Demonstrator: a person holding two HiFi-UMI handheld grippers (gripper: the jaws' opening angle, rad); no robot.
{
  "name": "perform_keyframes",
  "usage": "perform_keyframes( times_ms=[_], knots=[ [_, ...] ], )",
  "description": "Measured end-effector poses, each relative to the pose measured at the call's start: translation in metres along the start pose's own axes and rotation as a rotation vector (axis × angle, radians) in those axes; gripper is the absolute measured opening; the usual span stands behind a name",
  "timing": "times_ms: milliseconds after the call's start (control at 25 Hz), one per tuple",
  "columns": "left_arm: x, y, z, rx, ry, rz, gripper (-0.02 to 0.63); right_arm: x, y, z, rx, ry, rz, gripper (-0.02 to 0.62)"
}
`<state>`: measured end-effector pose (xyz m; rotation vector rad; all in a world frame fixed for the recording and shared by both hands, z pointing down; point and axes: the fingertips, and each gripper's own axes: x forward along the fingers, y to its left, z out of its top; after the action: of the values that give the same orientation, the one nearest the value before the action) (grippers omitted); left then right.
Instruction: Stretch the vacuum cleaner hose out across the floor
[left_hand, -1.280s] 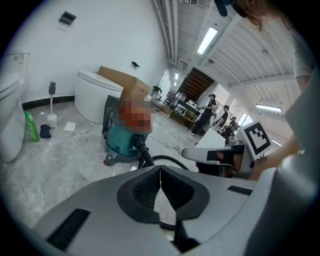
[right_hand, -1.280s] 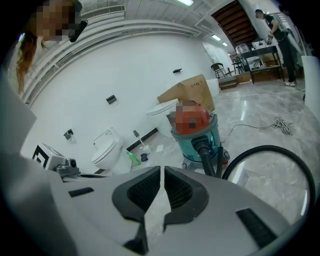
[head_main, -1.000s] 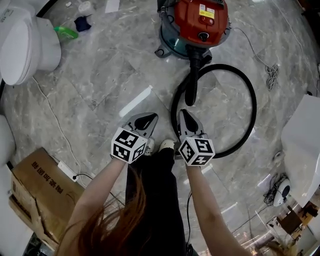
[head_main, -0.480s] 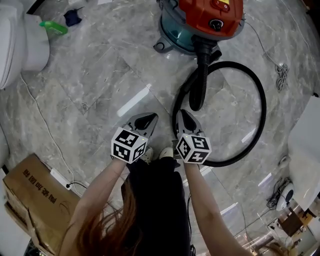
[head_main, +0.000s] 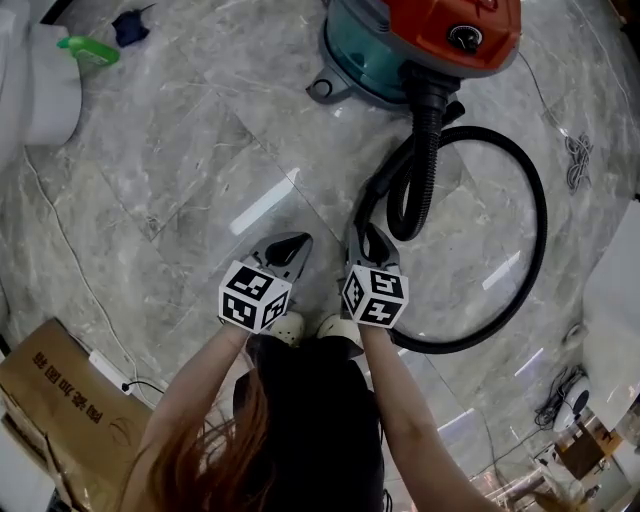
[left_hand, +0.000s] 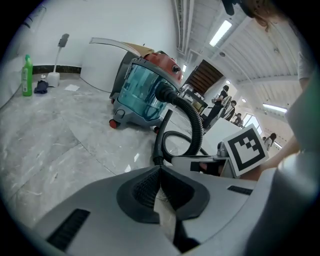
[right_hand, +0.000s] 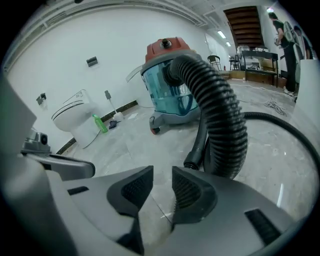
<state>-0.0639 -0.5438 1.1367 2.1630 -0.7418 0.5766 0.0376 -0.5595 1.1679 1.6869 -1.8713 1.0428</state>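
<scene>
The vacuum cleaner (head_main: 430, 40), teal body under a red lid, stands on the marble floor at the top of the head view. Its black hose (head_main: 425, 160) runs down from the inlet and curls in a wide loop to the right. My right gripper (head_main: 368, 238) hangs just left of the loop's near bend. Its jaws have just been opening and stand slightly apart with nothing between them (right_hand: 162, 187); the ribbed hose (right_hand: 222, 120) rises right ahead. My left gripper (head_main: 292, 243) is beside it, shut and empty (left_hand: 159, 170). It looks at the vacuum cleaner (left_hand: 145, 95) and the hose (left_hand: 192, 125).
A white toilet (head_main: 35, 90), a green bottle (head_main: 88, 50) and a dark cloth (head_main: 130, 25) sit at the upper left. A cardboard box (head_main: 60, 400) and a white cable (head_main: 70, 260) lie at the left. A coiled cord (head_main: 580, 150) lies at the right. People stand far off.
Both grippers have sunk toward the floor, closer to the hose loop. The right jaws, shut before, now stand slightly apart. The vacuum cleaner sits higher and further right in the head view.
</scene>
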Motion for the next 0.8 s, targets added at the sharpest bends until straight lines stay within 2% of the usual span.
perform_keyframes(
  times_ms=[120, 280, 400, 480, 560, 680, 720, 800],
  knots=[
    [0.006, 0.014, -0.011, 0.001, 0.006, 0.004, 0.009, 0.019, -0.007, -0.017, 0.013, 0.041, -0.038, 0.178],
    [0.015, 0.027, -0.021, 0.003, 0.002, 0.008, 0.009, 0.039, -0.024, -0.039, 0.018, 0.083, -0.105, 0.232],
    [0.022, 0.029, -0.029, 0.059, 0.020, 0.002, 0.009, 0.054, -0.031, -0.052, -0.011, 0.120, -0.130, 0.242],
    [0.026, 0.028, -0.036, 0.084, 0.035, -0.011, 0.009, 0.063, -0.040, -0.062, 0.009, 0.154, -0.161, 0.245],
    [0.029, 0.029, -0.040, 0.086, 0.041, -0.017, 0.009, 0.071, -0.047, -0.077, 0.025, 0.223, -0.179, 0.245],
    [0.028, 0.028, -0.042, 0.086, 0.042, -0.015, 0.009, 0.079, -0.051, -0.098, -0.038, 0.342, -0.187, 0.242],
    [0.028, 0.027, -0.041, 0.091, 0.042, -0.017, 0.009, 0.079, -0.050, -0.100, -0.055, 0.359, -0.184, 0.229],
    [0.026, 0.024, -0.040, 0.101, 0.045, -0.025, 0.009, 0.078, -0.049, -0.099, -0.024, 0.354, -0.173, 0.205]
  ],
)
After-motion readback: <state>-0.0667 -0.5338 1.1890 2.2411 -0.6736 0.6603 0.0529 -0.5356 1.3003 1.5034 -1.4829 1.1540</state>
